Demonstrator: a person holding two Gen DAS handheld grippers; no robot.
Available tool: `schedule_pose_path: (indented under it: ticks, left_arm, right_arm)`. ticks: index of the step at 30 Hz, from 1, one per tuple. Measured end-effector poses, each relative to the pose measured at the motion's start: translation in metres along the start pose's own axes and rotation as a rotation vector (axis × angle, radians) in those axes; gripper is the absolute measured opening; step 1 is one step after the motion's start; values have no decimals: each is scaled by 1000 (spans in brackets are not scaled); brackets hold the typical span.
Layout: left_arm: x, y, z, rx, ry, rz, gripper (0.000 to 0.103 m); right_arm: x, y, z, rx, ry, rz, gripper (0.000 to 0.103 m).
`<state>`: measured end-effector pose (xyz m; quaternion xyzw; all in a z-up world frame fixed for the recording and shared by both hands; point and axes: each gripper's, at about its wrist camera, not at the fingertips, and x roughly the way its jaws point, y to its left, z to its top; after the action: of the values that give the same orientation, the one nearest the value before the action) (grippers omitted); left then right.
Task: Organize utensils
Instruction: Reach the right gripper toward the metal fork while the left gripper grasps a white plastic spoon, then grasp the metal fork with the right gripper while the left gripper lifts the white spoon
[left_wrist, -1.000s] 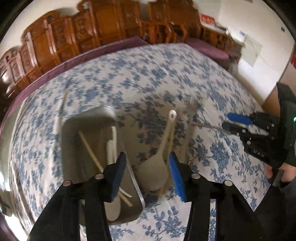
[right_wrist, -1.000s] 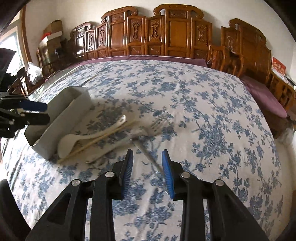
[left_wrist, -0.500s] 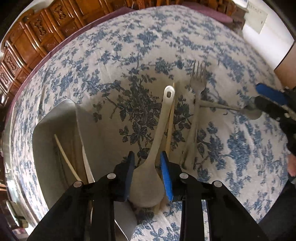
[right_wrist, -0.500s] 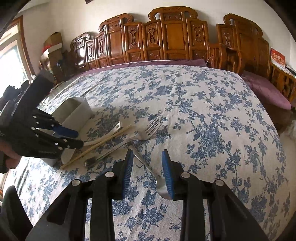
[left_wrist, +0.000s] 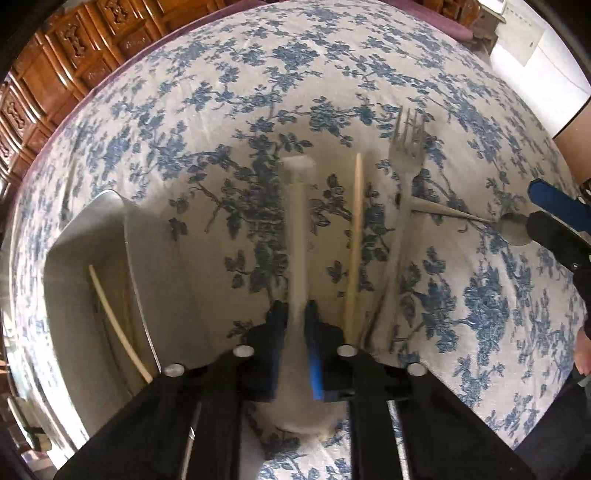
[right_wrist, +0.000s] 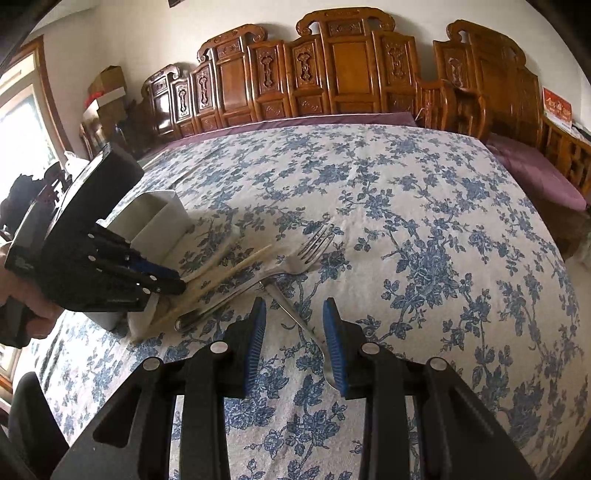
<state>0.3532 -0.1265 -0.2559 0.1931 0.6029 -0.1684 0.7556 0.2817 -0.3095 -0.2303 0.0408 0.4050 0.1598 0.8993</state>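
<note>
My left gripper (left_wrist: 297, 332) is shut on the white plastic spoon (left_wrist: 300, 236) near its bowl; the handle points away, blurred. Beside it on the cloth lie a wooden chopstick (left_wrist: 355, 236) and a metal fork (left_wrist: 406, 147). A metal spoon (left_wrist: 513, 227) lies to the right, its bowl between the fingers of my open right gripper (right_wrist: 293, 332). The metal spoon (right_wrist: 295, 317) runs from there toward the fork (right_wrist: 295, 262). The white utensil box (left_wrist: 92, 266) at left holds a chopstick (left_wrist: 118, 325). In the right wrist view my left gripper (right_wrist: 162, 284) sits by the box (right_wrist: 159, 221).
A blue floral cloth (right_wrist: 424, 229) covers the table. Carved wooden chairs (right_wrist: 343, 74) line the far edge, with a purple cushion (right_wrist: 535, 173) at right. Cardboard boxes (right_wrist: 107, 85) stand at the back left.
My left gripper has closed on the white spoon and shifted it left, away from the chopstick. My right gripper stays open over the metal spoon's bowl.
</note>
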Motion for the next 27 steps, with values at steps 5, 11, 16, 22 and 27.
schedule_pose_path:
  ticks: [5,11,16,22,27]
  left_arm:
    - [-11,1,-5,-31,-53,10,8]
    - [-47,-3,-19,-70,-172,-18,8]
    - [-68,-8,-31,-80,-237,-45,8]
    - [-80,-8,-37,-85,-293,-47,8]
    - [-91,-1,-41,-99,-327,-54,8]
  right_arm:
    - [3,3,-2,-6,14,-1,35]
    - [10,6,-6,-19,41,-13,35]
    - [21,7,-3,11,75,-30,35]
    - [37,18,12,44,95,-18,35]
    - [66,20,22,85,146,-36,35]
